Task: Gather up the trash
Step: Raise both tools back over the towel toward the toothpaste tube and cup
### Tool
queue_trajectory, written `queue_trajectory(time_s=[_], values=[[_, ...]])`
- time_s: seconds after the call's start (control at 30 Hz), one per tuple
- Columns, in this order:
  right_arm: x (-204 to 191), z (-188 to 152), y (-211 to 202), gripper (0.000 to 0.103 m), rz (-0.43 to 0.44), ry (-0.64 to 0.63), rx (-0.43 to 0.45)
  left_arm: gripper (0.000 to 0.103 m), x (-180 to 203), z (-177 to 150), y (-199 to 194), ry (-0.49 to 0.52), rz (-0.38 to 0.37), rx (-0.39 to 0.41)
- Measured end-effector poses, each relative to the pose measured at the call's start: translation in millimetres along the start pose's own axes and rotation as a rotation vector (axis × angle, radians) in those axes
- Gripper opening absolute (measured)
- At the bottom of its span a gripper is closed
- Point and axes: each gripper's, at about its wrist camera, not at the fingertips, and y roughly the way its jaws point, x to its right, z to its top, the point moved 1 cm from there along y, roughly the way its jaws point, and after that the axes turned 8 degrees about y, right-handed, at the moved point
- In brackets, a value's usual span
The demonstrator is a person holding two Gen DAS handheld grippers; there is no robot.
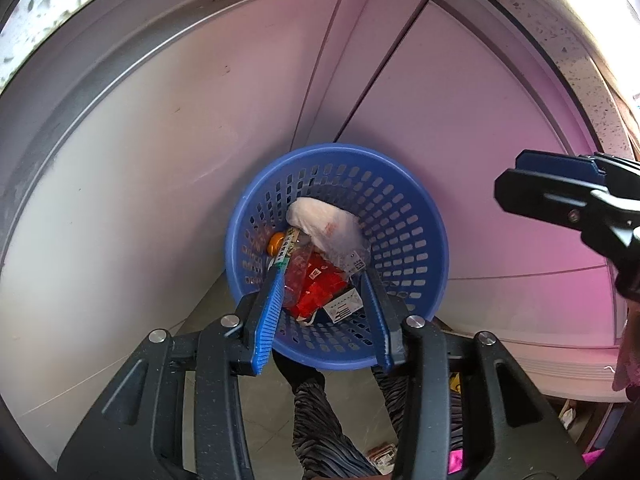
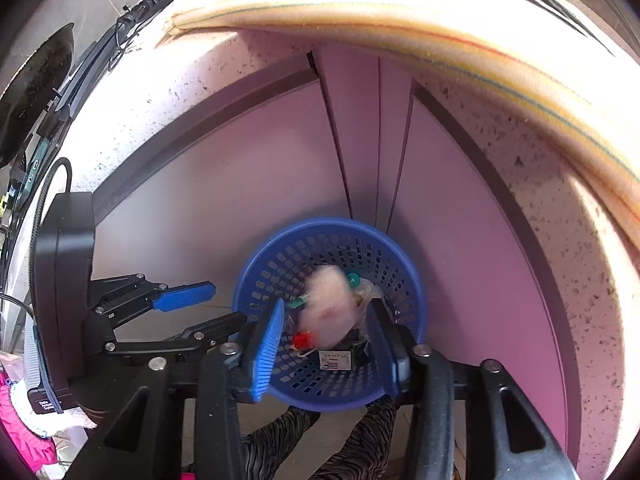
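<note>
Held the left gripper (image 1: pixel 323 270) right above the basket (image 1: pixel 420 208), fingers spread wide, nothing between them. Held the right gripper (image 2: pixel 327 304) above the same basket too, likewise spread wide. Saw a white bag (image 2: pixel 328 304) smeared by blur between its fingers in the right wrist view; could not tell whether it touched either pad, though it looked loose rather than pinched.

Found that bag, in the left wrist view, lying inside the basket against the far wall, on top of a red wrapper (image 1: pixel 320 288), with an orange cap (image 1: pixel 276 242) beside it toward the basket's left wall. Made out a printed label near the basket's near wall as well.

Judged the step as a drop into the basket, close to done. Called for staying centred over the basket's mouth, fingers wide, so that nothing snagged on a pad or caught the rim. Called also for a straight lift away from the basket, without clipping its near edge, since a light plastic basket would probably tip or slide easily. Needed care with the other gripper, parked just beside the basket.

Stood behind the basket: pale cabinet doors (image 1: pixel 200 140), meeting in a corner. Ran above the basket: a speckled counter edge (image 2: pixel 540 160), draped with a striped cloth (image 2: pixel 400 12).
</note>
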Motion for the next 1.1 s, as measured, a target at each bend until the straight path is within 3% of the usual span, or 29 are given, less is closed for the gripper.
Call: queue_trajectory(time_s=[0.33,0.7,0.93,1.1], values=[[1,4,-29,0.052,0.028,-0.008,0.034,0.04,-2,4,-20,-0.004,-0.01,0.04],[15,19,-97,0.059,0.087,-0.039,0.144,0.04,11,33,-78,0.002,-0.022,0.167],[41,39,-144,0.067,0.082,-0.057,0.236,0.04,22,66,-117,-0.001,-0.023,0.267],[69,64,-168,0.081,0.055,-0.051,0.294,0.04,25,96,-136,-0.01,-0.025,0.324]])
